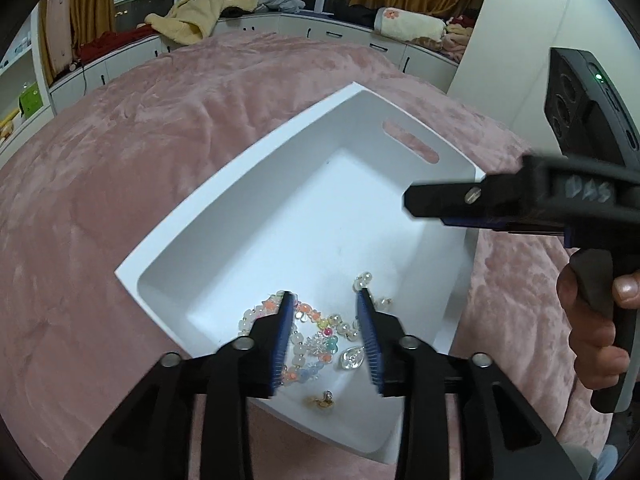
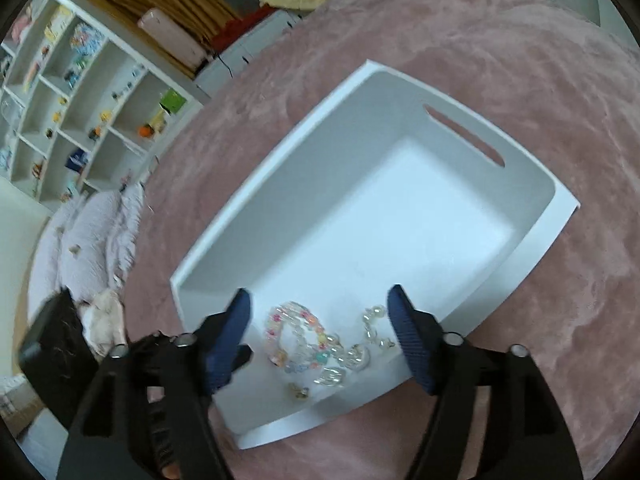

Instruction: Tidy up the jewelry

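Observation:
A white tray (image 1: pixel 248 184) lies on a pink bedspread. Its near end holds a heap of jewelry: a colourful bead bracelet (image 1: pixel 308 340), a pearl piece (image 1: pixel 365 280), a clear drop pendant (image 1: pixel 352 358) and a small gold piece (image 1: pixel 323 400). My left gripper (image 1: pixel 326 300) is open and empty, just above the heap. My right gripper (image 2: pixel 318 300) is open and empty above the same heap, where the bead bracelet (image 2: pixel 294 336) and the tray's wall (image 2: pixel 280 176) also show. In the left wrist view the right gripper's body (image 1: pixel 500 200) hangs over the tray's right side.
The pink bedspread (image 1: pixel 160 140) spreads around the tray. White cabinets with clothes and blankets (image 1: pixel 208 4) run along the window. A white shelf unit (image 2: pixel 80 100) and grey cushions (image 2: pixel 92 240) stand left of the bed. A white wall panel (image 1: pixel 520 40) rises at the right.

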